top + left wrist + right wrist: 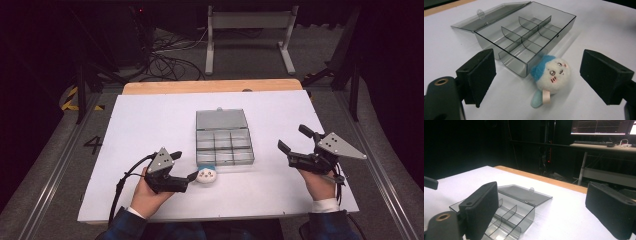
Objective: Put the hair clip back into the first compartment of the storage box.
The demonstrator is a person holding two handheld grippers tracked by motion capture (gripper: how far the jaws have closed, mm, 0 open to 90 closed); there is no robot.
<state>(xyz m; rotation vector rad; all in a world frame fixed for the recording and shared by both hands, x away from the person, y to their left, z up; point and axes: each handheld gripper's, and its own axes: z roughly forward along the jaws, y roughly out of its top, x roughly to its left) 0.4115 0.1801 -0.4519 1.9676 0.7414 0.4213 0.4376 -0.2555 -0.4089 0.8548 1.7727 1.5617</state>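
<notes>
The small plush toy [551,75], round, white with a blue cap and a pale tag, lies on the white surface [150,120], just beside the near corner of the grey compartment box [224,137]. In the left gripper view it seems to touch the box wall, but I cannot tell this for sure. The box stands open, its lid [491,15] laid flat behind it, and its compartments look empty.

The toy lies directly in front of the left hand-held gripper [184,166], between the lines of its two jaws but a little closer to the right one. The jaws are wide apart and do not touch the toy. The toy is almost round, so it has no clear long axis; only the tag points toward the gripper. The left hand [147,192] is low over the surface, the gripper pointing nearly level toward the toy.

The right hand-held gripper [295,141] is well apart from the toy, on the other side of the box, jaws also apart and holding nothing. The left hand is clearly the nearer one, so I judge that the grasp belongs to it.
</notes>
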